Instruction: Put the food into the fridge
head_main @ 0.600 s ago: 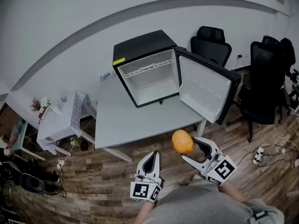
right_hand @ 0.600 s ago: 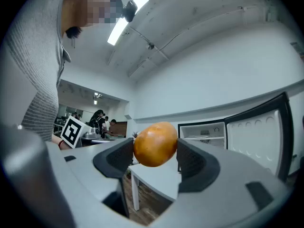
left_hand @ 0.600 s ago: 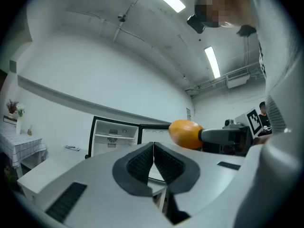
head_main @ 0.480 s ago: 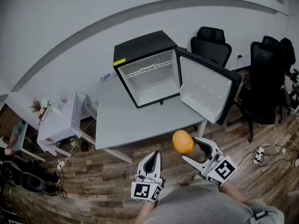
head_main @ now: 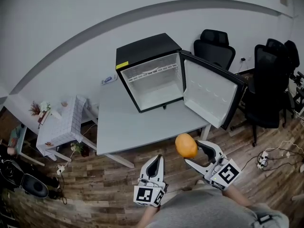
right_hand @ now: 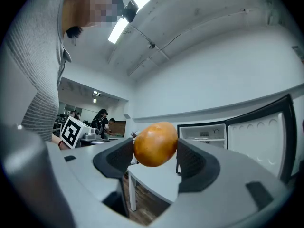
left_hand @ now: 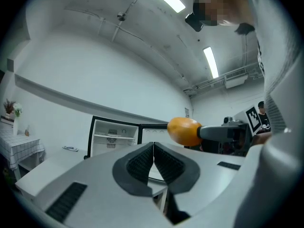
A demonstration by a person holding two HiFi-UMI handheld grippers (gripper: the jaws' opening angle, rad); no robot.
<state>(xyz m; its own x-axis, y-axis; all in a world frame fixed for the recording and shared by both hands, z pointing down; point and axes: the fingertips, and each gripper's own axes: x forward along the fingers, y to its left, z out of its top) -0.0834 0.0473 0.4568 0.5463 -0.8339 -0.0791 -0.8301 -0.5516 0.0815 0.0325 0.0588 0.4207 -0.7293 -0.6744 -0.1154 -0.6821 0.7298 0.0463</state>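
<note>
Right hand-held gripper is clamping the orange fruit, one pad on each side across its middle. I'm judging that grip is what's stopping the round thing from rolling out while I'm carrying it roughly level. The fruit is hanging in the air just in front of me, short of the near edge of the surface, so not in the fridge yet.

Left hand-held gripper is riding alongside with its jaws pressed together and nothing in them. I'm reading it as idle, since the door is already standing open.

Further out, the fridge is sitting at the far end of the surface. Its door is swung out to the right, its cavity is facing me, and its shelf is looking empty. I'm judging the next move as going straight over the surface and in, watching the door edge on the right.
</note>
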